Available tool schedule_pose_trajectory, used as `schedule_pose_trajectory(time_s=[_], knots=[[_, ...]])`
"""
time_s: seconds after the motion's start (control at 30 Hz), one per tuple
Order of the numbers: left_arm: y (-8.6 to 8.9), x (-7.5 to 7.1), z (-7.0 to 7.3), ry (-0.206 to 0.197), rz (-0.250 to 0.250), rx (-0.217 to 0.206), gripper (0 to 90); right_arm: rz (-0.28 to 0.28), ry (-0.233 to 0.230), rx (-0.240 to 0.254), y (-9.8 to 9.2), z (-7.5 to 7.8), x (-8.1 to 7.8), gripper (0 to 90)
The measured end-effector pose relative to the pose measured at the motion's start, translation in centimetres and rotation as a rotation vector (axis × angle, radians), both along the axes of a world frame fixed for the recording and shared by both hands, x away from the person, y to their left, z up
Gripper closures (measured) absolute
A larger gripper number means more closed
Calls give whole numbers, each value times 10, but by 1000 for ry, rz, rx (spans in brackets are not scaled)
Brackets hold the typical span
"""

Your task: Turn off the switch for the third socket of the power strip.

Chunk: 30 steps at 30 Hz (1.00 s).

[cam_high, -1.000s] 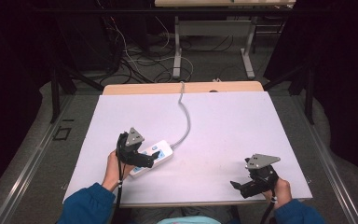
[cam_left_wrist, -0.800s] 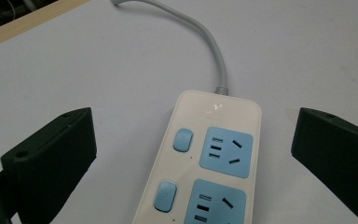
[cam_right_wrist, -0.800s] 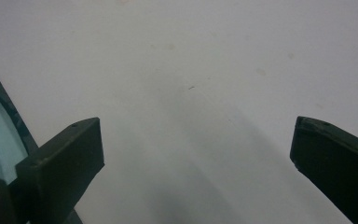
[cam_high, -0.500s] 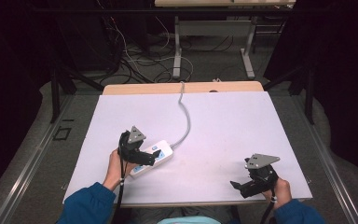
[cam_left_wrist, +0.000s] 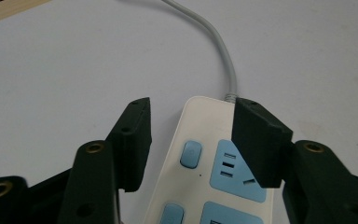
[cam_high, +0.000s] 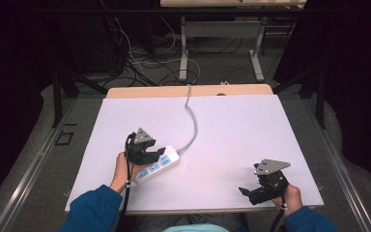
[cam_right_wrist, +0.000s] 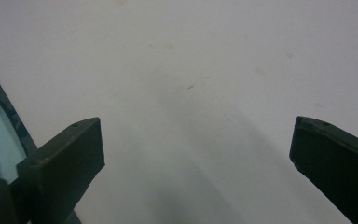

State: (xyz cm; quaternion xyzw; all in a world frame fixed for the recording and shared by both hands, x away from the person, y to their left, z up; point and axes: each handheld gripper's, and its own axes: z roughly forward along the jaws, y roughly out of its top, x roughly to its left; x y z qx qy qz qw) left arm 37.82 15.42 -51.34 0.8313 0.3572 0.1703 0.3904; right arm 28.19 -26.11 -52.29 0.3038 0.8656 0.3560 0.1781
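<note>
Item one, from my high view: a white power strip (cam_high: 157, 164) lies on the white worktop (cam_high: 236, 130), in the near-left part, lying diagonally. Its grey cord (cam_high: 192, 121) curves away from its far end to the back edge of the worktop.

Item two: the left hand-held gripper (cam_high: 147, 153) sits over the far end of the strip, gripped by the left hand (cam_high: 121, 170), whose blue sleeve (cam_high: 92, 211) enters from the bottom edge. The forearm angles up and to the right toward the strip.

Item three: the right hand-held gripper (cam_high: 251, 189) rests at the near-right corner of the worktop, well apart from the strip, jaws pointing left, grey plate on top. The right hand (cam_high: 290, 197) holds it from behind.

Detail I get from the left gripper view: the jaws stand released, one on each side of the strip's cord end, straddling it. I cannot tell whether either pad touches the casing. A blue switch button (cam_left_wrist: 190, 153) and a blue socket panel (cam_left_wrist: 235, 170) show between the jaws.

Detail from the right gripper view: the right jaws are spread wide apart over bare worktop, nothing between them.
</note>
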Motion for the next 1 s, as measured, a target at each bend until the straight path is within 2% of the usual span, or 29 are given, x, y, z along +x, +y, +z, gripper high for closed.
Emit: schedule_pose_trajectory(time_s=[0.17, 0.27, 0.33, 0.37, 0.4, 0.47, 0.5, 0.53, 0.77, 0.87, 1.0], knots=[[3, 1, 0, 7, -1, -11, 561, -4, 3, 1, 0, 0, 0, 25], [4, 1, -1, 16, -11, -15, 626, -1, 1, 2, 0, 0, 0, 25], [4, 0, -1, 22, -17, -14, 685, -2, -2, 0, 0, 0, 0, 25], [4, 0, -1, 18, -18, -16, 746, -7, 10, 2, 0, 0, -1, 25], [4, 0, -1, 16, -18, -20, 746, -7, 10, 2, 0, 0, -1, 25], [5, -2, -1, 15, -17, -28, 832, -7, 9, 2, 0, 0, -1, 25], [7, -2, 0, 19, -25, -19, 832, -7, 9, 2, 0, 0, -1, 25], [8, -3, 0, 17, -26, -23, 887, -7, 8, 2, 0, 0, -1, 25], [21, -9, 3, 23, -5, -19, 900, -4, 10, -1, 0, 0, -1, 25], [29, -13, 3, 41, -1, 0, 900, -4, 8, 0, 0, 0, -1, 25], [38, -16, 5, 53, 8, 5, 900, 0, 6, -2, 0, 0, -1, 25]])
